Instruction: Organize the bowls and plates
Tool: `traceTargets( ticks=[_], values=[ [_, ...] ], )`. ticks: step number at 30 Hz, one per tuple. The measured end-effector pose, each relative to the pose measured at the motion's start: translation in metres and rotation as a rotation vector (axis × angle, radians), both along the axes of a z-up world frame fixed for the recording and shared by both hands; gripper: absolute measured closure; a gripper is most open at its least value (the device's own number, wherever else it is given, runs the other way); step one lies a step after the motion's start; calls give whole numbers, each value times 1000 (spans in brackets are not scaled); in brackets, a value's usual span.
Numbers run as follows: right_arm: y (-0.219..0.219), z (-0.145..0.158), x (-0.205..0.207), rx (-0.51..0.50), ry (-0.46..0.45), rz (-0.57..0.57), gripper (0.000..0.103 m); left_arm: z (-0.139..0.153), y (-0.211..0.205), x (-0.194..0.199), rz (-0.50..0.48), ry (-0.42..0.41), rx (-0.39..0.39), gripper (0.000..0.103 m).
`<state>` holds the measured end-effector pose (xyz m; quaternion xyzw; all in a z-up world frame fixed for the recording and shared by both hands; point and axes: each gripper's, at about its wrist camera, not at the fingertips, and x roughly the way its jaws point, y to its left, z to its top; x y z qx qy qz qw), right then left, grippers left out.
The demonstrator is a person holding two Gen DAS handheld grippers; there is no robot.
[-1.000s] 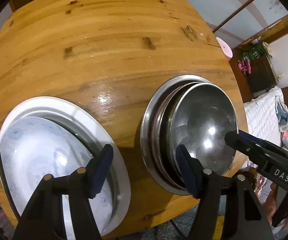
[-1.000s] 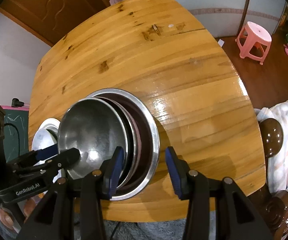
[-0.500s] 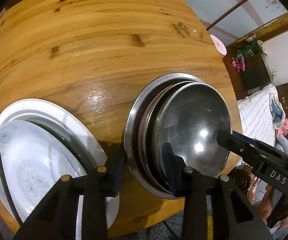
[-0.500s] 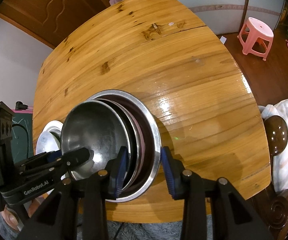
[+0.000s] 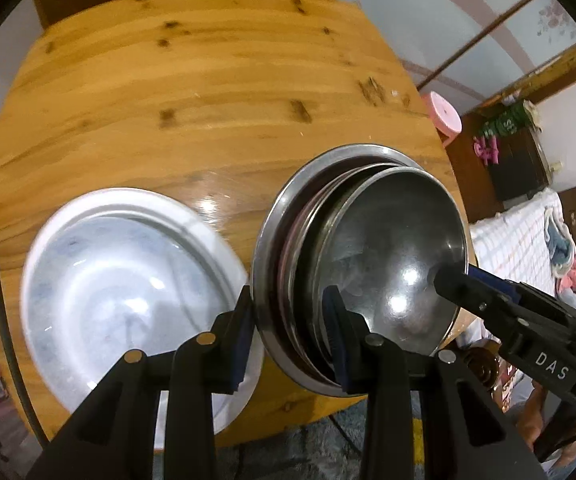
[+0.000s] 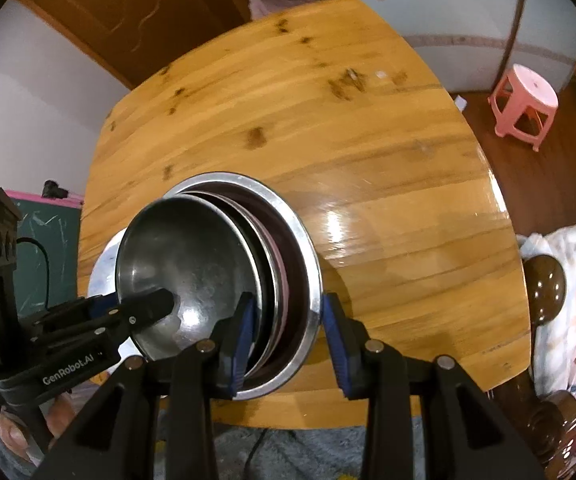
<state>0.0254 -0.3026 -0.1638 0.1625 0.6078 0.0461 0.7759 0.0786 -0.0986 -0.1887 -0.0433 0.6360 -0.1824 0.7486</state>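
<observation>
A stack of nested steel bowls (image 5: 388, 264) is held tilted above the wooden table (image 5: 191, 92). My left gripper (image 5: 290, 344) is shut on the stack's rim on its left side. My right gripper (image 6: 285, 336) is shut on the stack's rim (image 6: 308, 248) on its right side. The innermost steel bowl (image 6: 191, 264) faces up. White plates (image 5: 127, 280) in a pile lie on the table to the left of the bowl stack; they also show in the right wrist view (image 6: 101, 268), mostly hidden behind the bowls.
The table's near edge (image 6: 328, 412) is just under both grippers. A pink stool (image 6: 524, 100) stands on the floor past the far right. A bed (image 5: 528, 240) with a dark wooden post (image 6: 544, 284) lies to the right.
Both grippers closed on the bowl stack's rim from opposite sides. The stack has tipped up and risen off the table; the plates sit further from the left fingers.
</observation>
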Motion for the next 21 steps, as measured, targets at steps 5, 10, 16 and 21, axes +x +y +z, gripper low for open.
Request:
traceTargets(
  ticks=[5,10,16,21],
  values=[
    [34,29,-5,-16,-53,76,69,35,35,-16,29,-81,36,71],
    [78,44,-7,-9,-89,179,69,54,84,-30,113,-115,55,71],
    [138,27,1,11,-52,303,69,35,144,-37,235,-80,80,71],
    [168,4,8,-15,-12,345,76,5,165,-30,271,-31,87,75]
  ],
)
